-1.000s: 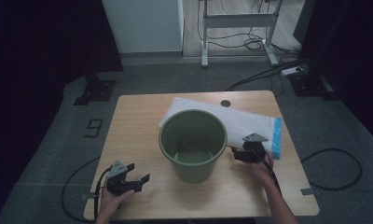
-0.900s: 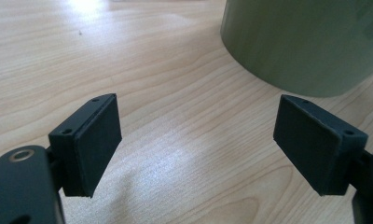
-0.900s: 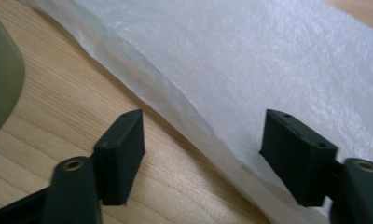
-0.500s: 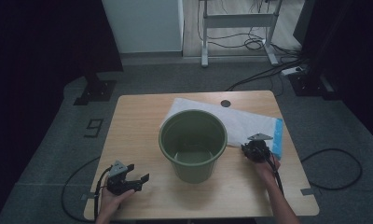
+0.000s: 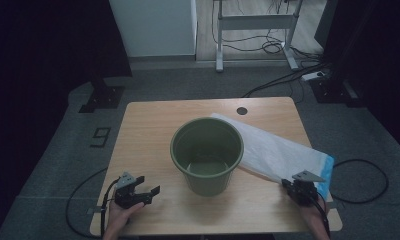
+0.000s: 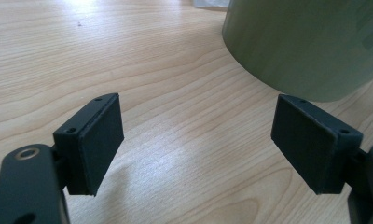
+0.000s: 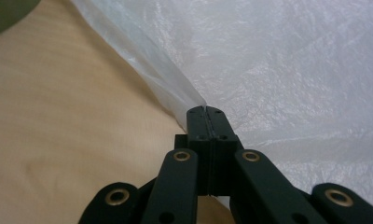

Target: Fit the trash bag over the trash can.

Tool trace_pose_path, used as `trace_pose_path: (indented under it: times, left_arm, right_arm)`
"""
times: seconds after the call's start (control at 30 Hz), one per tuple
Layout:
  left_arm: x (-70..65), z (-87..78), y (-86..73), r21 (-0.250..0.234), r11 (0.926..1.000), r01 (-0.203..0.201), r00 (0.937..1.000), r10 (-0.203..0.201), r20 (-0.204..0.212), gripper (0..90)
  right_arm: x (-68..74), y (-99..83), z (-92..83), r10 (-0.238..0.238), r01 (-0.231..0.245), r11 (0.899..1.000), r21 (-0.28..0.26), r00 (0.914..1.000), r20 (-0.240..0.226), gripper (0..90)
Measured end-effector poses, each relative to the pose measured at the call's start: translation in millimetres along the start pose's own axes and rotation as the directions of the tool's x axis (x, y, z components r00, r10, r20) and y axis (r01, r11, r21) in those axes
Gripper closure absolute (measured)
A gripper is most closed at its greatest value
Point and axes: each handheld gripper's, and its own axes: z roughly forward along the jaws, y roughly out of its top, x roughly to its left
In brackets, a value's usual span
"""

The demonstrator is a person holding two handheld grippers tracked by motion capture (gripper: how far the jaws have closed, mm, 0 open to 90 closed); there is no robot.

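Note:
An empty green bucket (image 5: 208, 181) stands upright in the middle of the wooden table (image 5: 153, 130). A flat white plastic bag (image 5: 275, 150) with a blue end lies to its right, one corner behind the bucket. My right gripper (image 5: 292, 187) is at the bag's near edge; its jaws have just been closing. In the right gripper view the right gripper (image 7: 206, 109) is shut on the bag (image 7: 278, 70), pinching its folded edge. My left gripper (image 5: 148, 185) rests near the front left of the table. It is open and empty (image 6: 198, 140), with the bucket's wall (image 6: 306, 42) ahead to its right.
A small dark round hole (image 5: 242, 110) sits near the table's far edge. Cables trail from both grippers off the front of the table. Beyond the table are a white cabinet (image 5: 153, 25) and a desk frame (image 5: 258, 30) with floor cables.
My right gripper has moved from beside the bucket toward the front right of the table, and the bag has slid that way with it. The left gripper has stayed put.

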Motion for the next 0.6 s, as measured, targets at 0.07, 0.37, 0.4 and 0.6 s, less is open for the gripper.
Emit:
trace_pose_path:
  times: [0.07, 0.37, 0.4, 0.6]
  left_arm:
    - [-0.8, 2.8, 0.4, 0.01, 0.9999, -0.007, 1.0, 0.007, 0.001, 16.8]
    - [-2.9, 2.0, 0.5, 0.013, 0.9999, -0.01, 0.9999, 0.011, -0.013, 16.7]
    - [-2.7, 1.3, 0.5, 0.011, 0.9999, -0.01, 0.9999, 0.01, -0.014, 16.6]
    - [-2.6, 1.8, 0.4, 0.011, 0.9999, -0.008, 0.9998, 0.008, -0.016, 16.7]
  right_arm:
    - [-2.6, -9.6, -10.0, 0.001, -0.001, 1.0, 0.003, 1.0, 0.001, 89.1]
    - [-1.7, -21.7, -24.2, 0.013, -0.013, 1.0, -0.007, 0.9993, 0.034, 58.4]
    - [4.1, -19.0, -24.2, 0.005, -0.004, 1.0, -0.013, 0.9984, 0.056, 47.4]
    - [42.6, 15.7, -14.8, -0.068, 0.073, 0.993, -0.09, 0.9962, 0.054, 28.6]
